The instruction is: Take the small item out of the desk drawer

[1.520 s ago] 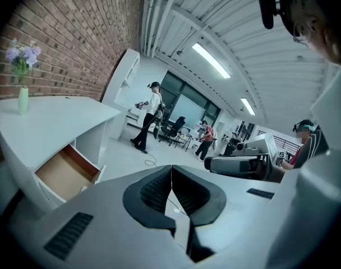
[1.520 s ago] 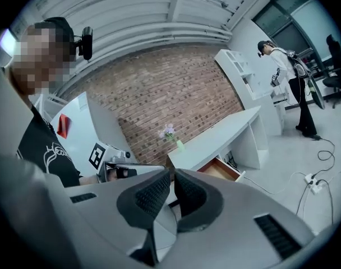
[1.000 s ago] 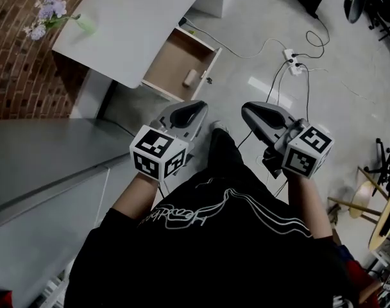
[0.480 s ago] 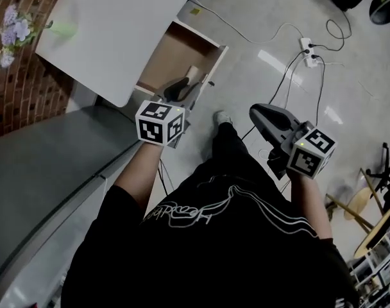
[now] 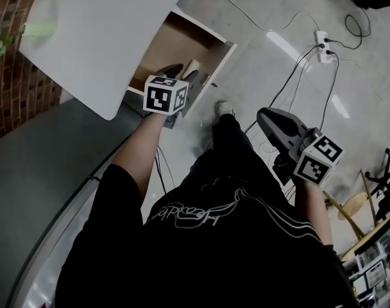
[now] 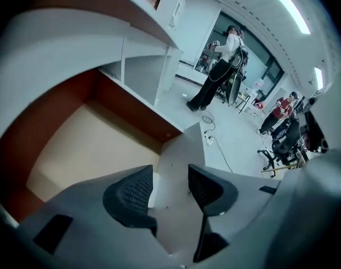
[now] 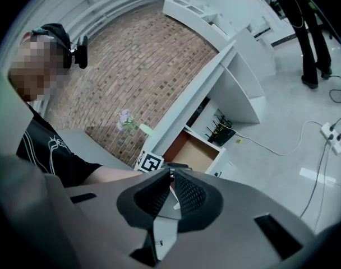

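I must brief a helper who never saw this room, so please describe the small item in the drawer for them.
Find the white desk beside the brick wall; its wooden drawer stands pulled open. Near the drawer's front lies a small cream item. It is the only loose thing visible there, paler than the tan bottom.

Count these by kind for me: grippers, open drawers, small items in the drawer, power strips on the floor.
Grippers: 2 (left gripper, jaws opening on nothing; right gripper)
Open drawer: 1
Small item in it: 1
Power strip: 1
Total: 5
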Available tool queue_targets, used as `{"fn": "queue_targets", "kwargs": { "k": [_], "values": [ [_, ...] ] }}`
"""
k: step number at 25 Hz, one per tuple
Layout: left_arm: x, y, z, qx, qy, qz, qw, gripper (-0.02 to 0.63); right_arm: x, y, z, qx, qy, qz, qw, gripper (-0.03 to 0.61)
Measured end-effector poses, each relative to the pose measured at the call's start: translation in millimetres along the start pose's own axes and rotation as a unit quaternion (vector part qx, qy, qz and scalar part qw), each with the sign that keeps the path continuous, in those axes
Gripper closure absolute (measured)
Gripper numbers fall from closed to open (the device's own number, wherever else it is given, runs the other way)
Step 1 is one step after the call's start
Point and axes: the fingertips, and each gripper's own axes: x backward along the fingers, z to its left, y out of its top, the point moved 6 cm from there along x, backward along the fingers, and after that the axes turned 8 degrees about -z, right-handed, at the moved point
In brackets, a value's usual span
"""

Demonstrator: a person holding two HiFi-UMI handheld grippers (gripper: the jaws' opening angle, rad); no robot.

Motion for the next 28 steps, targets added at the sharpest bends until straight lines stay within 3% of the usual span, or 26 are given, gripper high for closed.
{"fn": "queue_targets", "kwargs": {
  "k": [6, 11, 16, 21, 28],
  "values": [
    [-49.3, -28.3, 25.0, 0.002, 0.025, 0.078, 0.9966, 0.403, -7.4, -2.2, -24.4, -0.018, 0.006, 0.016, 1.0, 0.525],
    [-77.0, -49.8, 44.6, 0.002, 0.018, 0.131, 0.9913, 0.403, -10.3, -6.4, -30.6, -0.007, 0.012, 0.033, 0.999, 0.525],
    [-95.5, -58.0, 49.8, -0.008, 0.018, 0.155, 0.9878, 0.407, -10.8, -16.2, -38.7, -0.024, 0.015, 0.031, 0.999, 0.525],
    [-107.3, -64.6, 52.2, -0.022, 0.026, 0.178, 0.9835, 0.463, -7.8, -25.4, -42.2, -0.028, 0.011, 0.025, 0.999, 0.525],
    [-112.0, -66.5, 55.9, 0.008, 0.021, 0.187, 0.9821, 0.479, 2.2, -37.0, -47.6, -0.05, -0.001, 0.017, 0.999, 0.525]
  ]
}}
